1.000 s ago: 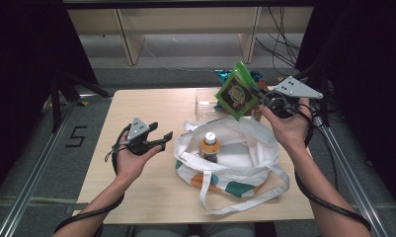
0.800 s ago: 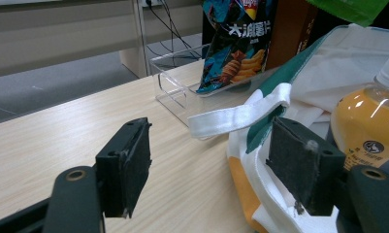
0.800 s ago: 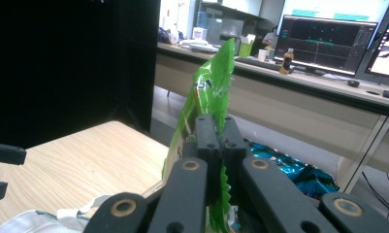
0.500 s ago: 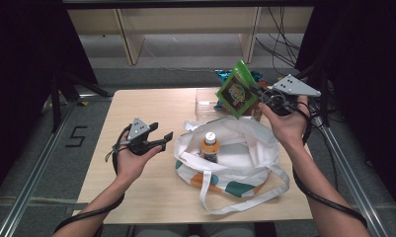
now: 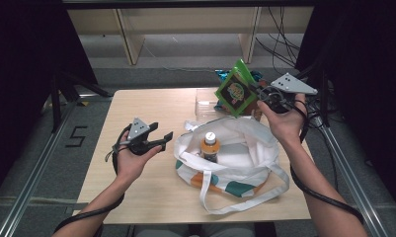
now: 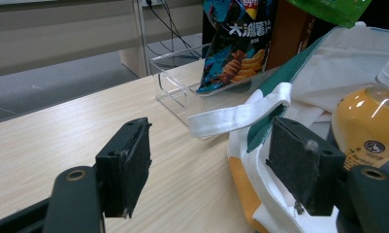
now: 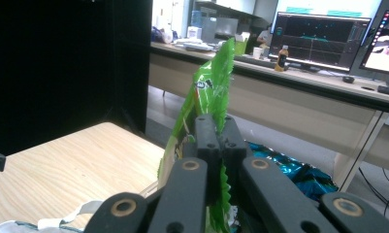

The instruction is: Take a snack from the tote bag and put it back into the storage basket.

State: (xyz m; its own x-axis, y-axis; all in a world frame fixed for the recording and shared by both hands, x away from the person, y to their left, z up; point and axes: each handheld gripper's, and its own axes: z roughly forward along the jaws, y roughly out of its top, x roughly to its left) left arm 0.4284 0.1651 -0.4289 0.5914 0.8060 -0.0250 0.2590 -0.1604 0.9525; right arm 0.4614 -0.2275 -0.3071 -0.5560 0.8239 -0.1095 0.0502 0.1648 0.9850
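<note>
Right gripper [image 5: 258, 95] clamped; left gripper [image 5: 162, 138] agape.

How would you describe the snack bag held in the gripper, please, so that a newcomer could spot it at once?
Start at the white tote bag in the middle of the table. Above its far right corner, the right gripper holds a green snack bag in the air. The dark blue bag behind it stands in a clear box.

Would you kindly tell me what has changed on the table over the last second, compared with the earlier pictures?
Hardly anything. The right tongs stay clamped on the green snack bag, held up over the far side of the white tote bag, perhaps a touch higher than before. The left tongs remain open and empty beside the tote. The orange drink bottle still stands inside the tote, and the clear tray has not moved.
</note>
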